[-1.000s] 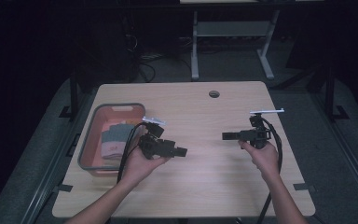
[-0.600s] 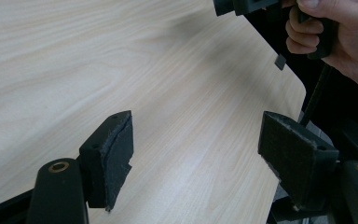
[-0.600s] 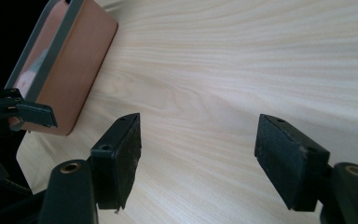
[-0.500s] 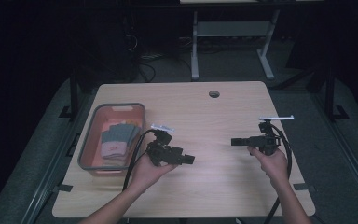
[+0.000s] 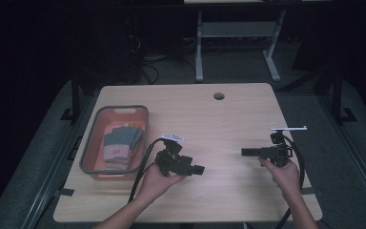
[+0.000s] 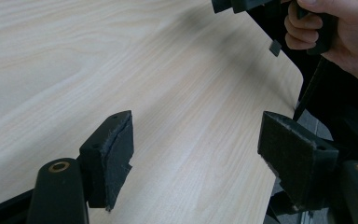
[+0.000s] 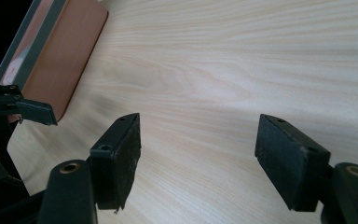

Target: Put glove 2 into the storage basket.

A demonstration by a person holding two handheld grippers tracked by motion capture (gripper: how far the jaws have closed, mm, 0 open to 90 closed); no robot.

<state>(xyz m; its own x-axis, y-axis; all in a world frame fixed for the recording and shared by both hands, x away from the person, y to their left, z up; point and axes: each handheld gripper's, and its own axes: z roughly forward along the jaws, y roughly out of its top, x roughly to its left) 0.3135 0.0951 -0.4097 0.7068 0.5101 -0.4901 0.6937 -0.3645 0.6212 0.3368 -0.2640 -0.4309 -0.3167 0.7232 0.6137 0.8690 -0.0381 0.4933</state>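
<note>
Left gripper (image 5: 201,169): sitting in the person's left hand (image 5: 157,180) over the near-left of the table (image 5: 248,109), jaws standing wide apart, gripping nothing, pointing right. Right gripper (image 5: 244,152): sitting in the right hand (image 5: 282,172) at the near right, jaws likewise spread and empty, pointing left toward the other; the two are lying well apart. Basket (image 5: 91,157): resting at the left edge, just beside the left gripper, holding folded grey and pink cloths (image 5: 120,143); their number is hard to make out. Forearms are running off the near edge.
</note>
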